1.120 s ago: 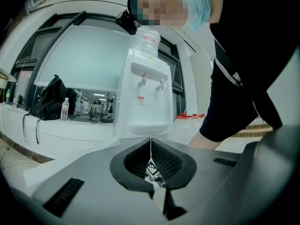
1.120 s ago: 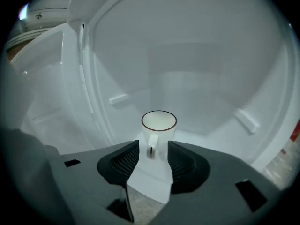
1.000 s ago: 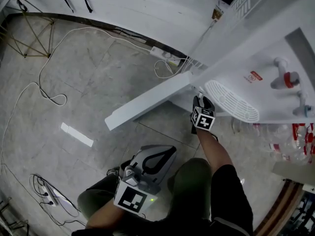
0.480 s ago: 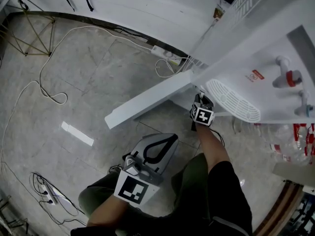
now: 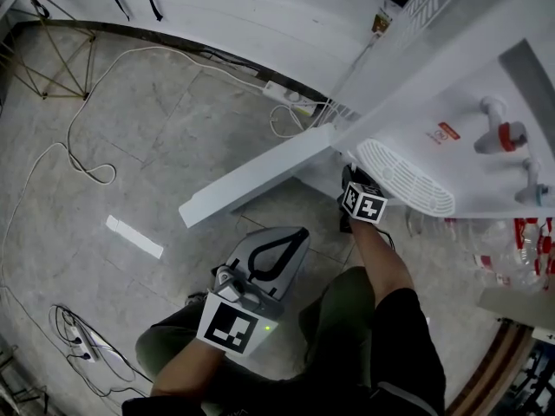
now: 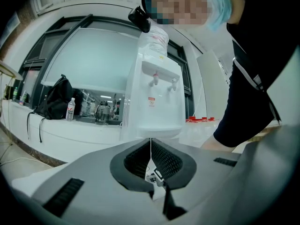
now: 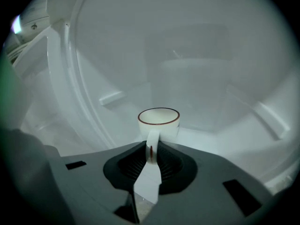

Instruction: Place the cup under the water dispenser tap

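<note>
The tall white water dispenser (image 5: 468,85) is cut off at the right edge of the head view, its little red label (image 5: 447,133) is too small to read, and the bottom of the small white cup with a brown rim (image 7: 158,121) hides behind the grey right gripper (image 7: 150,156), whose closing jaws have its handle between them.

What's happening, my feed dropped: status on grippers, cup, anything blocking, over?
Left gripper shut, empty, held back. Right gripper fingers closing on cup handle. Cup upright inside dispenser cabinet, not yet under taps. Open cabinet door beside right gripper.
</note>
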Tool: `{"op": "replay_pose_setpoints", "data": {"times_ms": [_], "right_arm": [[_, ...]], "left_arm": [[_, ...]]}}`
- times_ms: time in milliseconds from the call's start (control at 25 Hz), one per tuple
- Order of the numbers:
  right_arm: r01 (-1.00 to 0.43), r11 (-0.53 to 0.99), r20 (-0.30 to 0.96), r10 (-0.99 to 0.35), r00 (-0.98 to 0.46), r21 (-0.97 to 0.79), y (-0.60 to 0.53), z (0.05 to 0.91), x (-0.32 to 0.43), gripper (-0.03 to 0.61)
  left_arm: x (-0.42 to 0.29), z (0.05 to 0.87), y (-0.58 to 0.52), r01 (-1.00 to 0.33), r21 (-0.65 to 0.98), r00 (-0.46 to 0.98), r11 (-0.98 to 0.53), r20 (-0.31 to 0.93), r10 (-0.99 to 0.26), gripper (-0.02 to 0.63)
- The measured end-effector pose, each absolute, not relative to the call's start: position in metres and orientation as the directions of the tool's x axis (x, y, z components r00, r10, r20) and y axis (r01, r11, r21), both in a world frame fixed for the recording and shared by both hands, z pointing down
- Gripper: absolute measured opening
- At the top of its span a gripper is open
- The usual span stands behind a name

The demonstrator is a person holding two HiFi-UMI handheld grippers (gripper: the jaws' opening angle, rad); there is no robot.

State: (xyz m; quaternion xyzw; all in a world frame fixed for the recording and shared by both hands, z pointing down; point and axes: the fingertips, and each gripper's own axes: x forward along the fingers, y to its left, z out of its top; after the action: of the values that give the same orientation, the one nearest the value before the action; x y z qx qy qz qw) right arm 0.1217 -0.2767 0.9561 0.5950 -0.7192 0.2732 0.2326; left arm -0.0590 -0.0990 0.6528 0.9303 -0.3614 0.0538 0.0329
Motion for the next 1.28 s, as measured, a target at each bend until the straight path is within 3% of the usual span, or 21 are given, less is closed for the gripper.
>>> {"op": "replay_pose_setpoints", "data": {"times_ms": [280,520,1280], "right_arm": [[-0.967,0.185,0.655,-0.712,-0.255,-0.176,-0.258,0.948,0.124,0.078],[-0.923,0.325,0.634,-0.674,-0.379,-0.206,-0.239,0.926,0.116,0.078],[-0.612,0.756,0.533,-0.427,-0.730,-0.233,-0.141,0.808,0.078,0.078]], "left_arm": [[-0.054,0.654,-0.101,-0.670,0.019,0.739,-0.742,0.115,-0.664,0.020],[-0.060,0.657,-0.103,-0.671,0.001,0.736,-0.742,0.123,-0.665,0.020],[-0.045,0.679,-0.110,-0.625,-0.048,0.768,-0.779,0.145,-0.624,0.020]]}}
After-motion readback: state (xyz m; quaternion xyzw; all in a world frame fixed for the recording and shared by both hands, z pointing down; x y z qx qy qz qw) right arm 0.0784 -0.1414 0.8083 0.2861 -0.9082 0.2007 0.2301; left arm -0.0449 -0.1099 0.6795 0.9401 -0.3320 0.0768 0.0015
